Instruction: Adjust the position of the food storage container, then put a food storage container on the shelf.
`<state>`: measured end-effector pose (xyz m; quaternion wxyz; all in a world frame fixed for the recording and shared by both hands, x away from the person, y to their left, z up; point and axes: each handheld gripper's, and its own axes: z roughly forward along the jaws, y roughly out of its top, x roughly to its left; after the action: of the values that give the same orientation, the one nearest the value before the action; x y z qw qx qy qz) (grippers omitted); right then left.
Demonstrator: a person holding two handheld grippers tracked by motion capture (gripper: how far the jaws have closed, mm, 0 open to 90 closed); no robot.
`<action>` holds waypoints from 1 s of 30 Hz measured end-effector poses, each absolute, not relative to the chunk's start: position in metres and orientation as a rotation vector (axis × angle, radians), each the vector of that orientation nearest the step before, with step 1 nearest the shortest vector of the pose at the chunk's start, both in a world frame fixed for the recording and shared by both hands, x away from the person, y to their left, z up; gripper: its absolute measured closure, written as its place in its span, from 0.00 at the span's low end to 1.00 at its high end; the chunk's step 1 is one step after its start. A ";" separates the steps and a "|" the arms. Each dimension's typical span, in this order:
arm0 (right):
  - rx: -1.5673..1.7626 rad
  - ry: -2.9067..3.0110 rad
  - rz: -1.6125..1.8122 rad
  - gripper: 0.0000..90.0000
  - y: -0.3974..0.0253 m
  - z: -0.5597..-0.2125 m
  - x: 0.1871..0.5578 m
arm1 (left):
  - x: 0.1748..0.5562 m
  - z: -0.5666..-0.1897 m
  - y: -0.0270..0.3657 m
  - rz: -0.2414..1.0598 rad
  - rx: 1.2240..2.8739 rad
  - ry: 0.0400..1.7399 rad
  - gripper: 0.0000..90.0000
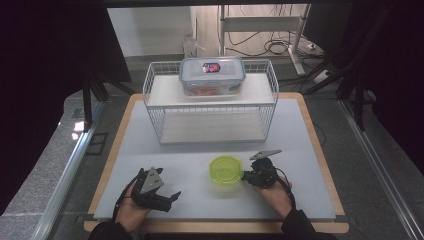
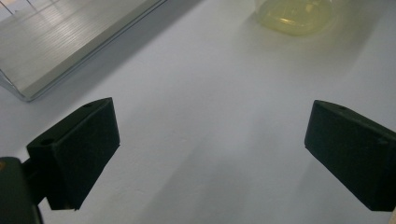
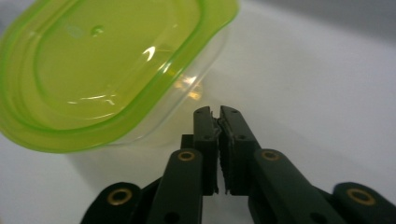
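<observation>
A clear tub with a lime-green lid (image 1: 225, 170) (image 3: 107, 70) stands on the white mat at front centre. My right gripper (image 1: 245, 175) (image 3: 218, 113) is at the tub's right side, jaws shut together, tips just under the lid's rim at the clear wall; nothing shows between them. Front left, my left gripper (image 1: 171, 200) (image 2: 210, 149) hovers low over bare mat, open and holding nothing. From there, the tub (image 2: 289, 16) appears far off at the top.
A white wire rack (image 1: 150, 85) (image 2: 70, 42) stands at the back centre of the mat. On its upper shelf sits a clear blue-rimmed lidded box (image 1: 212, 75) with orange contents. The wooden table edge (image 1: 320, 145) frames the mat.
</observation>
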<state>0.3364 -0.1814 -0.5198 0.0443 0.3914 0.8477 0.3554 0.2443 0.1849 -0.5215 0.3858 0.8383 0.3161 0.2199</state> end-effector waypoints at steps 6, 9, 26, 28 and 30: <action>1.179 2.552 1.090 0.77 -0.197 -0.510 0.337 | 0.244 -0.521 0.185 0.558 2.142 0.801 0.03; 1.137 2.543 1.086 0.67 -0.203 -0.506 0.334 | 0.244 -0.522 0.185 0.555 2.141 0.802 0.03; 1.062 2.468 1.062 0.09 -0.220 -0.503 0.333 | 0.244 -0.523 0.184 0.550 2.150 0.797 0.03; 1.056 2.469 1.058 0.06 -0.220 -0.503 0.333 | 0.245 -0.523 0.184 0.549 2.151 0.795 0.03; 1.047 2.469 1.059 0.04 -0.220 -0.503 0.333 | 0.245 -0.523 0.184 0.546 2.152 0.796 0.03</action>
<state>0.3331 -0.2202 -0.5028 0.1288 0.3601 0.8492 0.3641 0.2449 0.1841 -0.5234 0.3814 0.8434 0.3120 0.2140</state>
